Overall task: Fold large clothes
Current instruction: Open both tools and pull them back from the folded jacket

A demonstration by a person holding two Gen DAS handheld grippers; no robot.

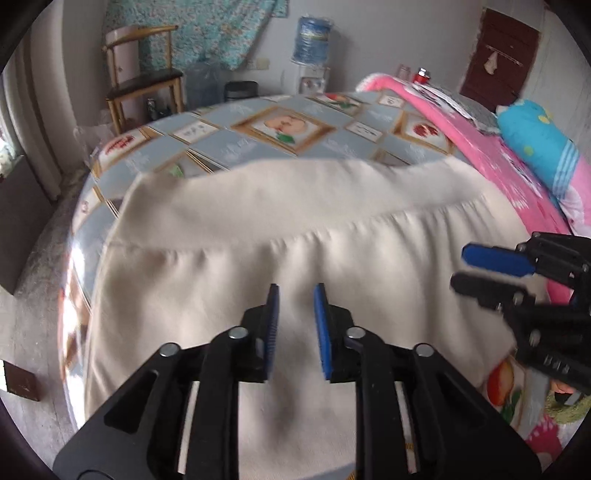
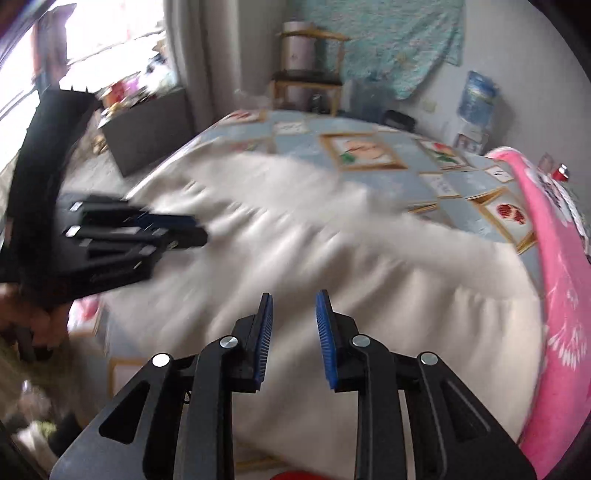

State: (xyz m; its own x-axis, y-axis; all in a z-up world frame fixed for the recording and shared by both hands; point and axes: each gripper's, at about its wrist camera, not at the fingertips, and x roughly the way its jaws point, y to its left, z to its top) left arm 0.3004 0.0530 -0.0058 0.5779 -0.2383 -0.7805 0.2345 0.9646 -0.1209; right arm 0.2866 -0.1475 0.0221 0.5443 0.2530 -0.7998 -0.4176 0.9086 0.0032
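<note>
While both grippers hover over cream garment [image 1: 280, 236], left gripper [image 1: 295, 291] narrowly parted, right gripper [image 2: 294, 299] likewise, empty, window [image 2: 92, 33] only in right view.

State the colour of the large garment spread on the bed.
Cream, plain; the garment shows best in the left wrist view.

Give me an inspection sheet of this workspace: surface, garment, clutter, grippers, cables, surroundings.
Surface: bed under a grey-blue sheet with framed fruit prints.
Job's things: large cream fabric garment spread flat, gathered seam across it.
Clutter: pink patterned blanket and blue pillow along the far side.
Grippers: left gripper open above the garment; right gripper open, holding nothing.
Cables: nothing seen.
Surroundings: wooden chair, blue water dispenser bottle, dark brown door.
</note>
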